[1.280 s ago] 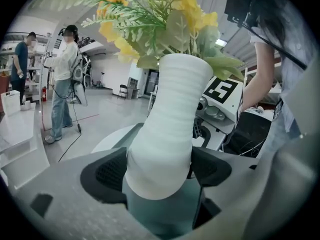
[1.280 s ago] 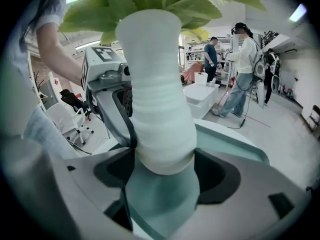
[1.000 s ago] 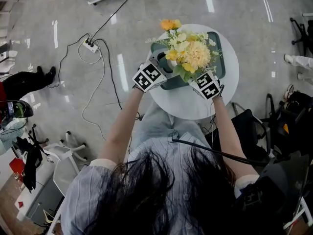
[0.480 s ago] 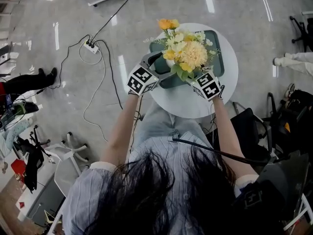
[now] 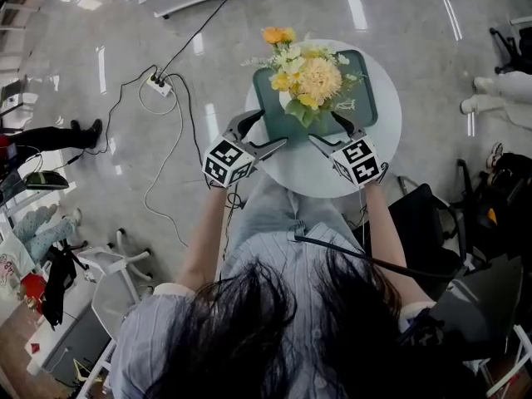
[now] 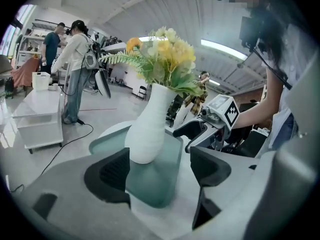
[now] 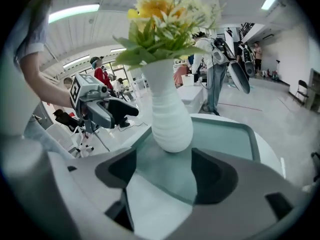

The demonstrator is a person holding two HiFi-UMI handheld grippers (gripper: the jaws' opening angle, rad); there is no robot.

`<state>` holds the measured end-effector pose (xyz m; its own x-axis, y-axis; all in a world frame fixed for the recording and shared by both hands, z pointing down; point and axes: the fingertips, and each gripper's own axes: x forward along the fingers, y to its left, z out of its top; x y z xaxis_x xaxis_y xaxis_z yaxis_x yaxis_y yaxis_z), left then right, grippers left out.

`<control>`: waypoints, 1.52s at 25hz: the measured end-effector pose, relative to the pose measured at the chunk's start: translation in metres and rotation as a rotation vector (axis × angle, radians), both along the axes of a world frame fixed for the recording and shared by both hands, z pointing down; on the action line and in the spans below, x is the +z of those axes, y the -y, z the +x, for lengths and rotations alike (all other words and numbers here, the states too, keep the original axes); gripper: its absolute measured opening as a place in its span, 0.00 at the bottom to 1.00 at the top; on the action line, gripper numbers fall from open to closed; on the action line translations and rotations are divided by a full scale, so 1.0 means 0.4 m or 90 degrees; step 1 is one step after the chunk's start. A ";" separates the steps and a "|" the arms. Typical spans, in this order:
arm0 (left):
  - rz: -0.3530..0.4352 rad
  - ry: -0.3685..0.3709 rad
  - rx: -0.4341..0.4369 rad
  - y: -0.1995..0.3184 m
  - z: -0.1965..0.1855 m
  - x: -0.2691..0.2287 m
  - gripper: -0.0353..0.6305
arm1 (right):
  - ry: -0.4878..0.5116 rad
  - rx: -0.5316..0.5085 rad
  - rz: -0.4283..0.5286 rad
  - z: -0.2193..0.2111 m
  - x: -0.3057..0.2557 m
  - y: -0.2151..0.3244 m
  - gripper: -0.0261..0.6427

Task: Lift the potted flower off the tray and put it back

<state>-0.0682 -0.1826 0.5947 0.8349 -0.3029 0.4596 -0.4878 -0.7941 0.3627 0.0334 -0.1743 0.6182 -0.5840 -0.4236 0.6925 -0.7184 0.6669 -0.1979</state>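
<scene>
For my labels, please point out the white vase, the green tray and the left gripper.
white vase [image 7: 171, 119]: right gripper view, on its belly.
green tray [image 5: 367, 86]: head view, on its bare right side.
left gripper [image 5: 273, 128]: head view, between its fingertips.

I'm in a big open lab or workshop hall. The polished grey floor [image 5: 416, 7] mirrors the long ceiling strip lights [image 7: 75, 11], and a power strip [image 5: 159, 84] and loose cables [image 5: 189, 127] trail across it. Other people [image 6: 75, 64] stand about wearing gear, near a low white table [image 6: 40, 116], shelving [image 6: 37, 36] and a rolling chair [image 5: 125, 260].
</scene>
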 end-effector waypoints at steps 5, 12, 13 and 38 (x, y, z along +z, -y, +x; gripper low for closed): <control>0.032 -0.028 -0.013 -0.046 0.015 -0.076 0.63 | 0.034 0.005 0.030 -0.011 -0.074 -0.051 0.57; 0.078 -0.051 -0.029 -0.111 0.050 -0.185 0.39 | 0.076 0.006 0.081 -0.025 -0.197 -0.112 0.50; 0.082 -0.049 -0.034 -0.125 0.054 -0.196 0.37 | 0.083 0.012 0.087 -0.024 -0.217 -0.122 0.46; 0.080 -0.075 -0.164 -0.346 0.089 -0.307 0.21 | 0.162 -0.006 0.131 -0.037 -0.370 -0.330 0.17</control>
<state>-0.0325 -0.0443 0.4720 0.7689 -0.5596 0.3092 -0.6388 -0.6924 0.3354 0.0187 -0.0421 0.4703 -0.7323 -0.5328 0.4240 -0.6563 0.7183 -0.2310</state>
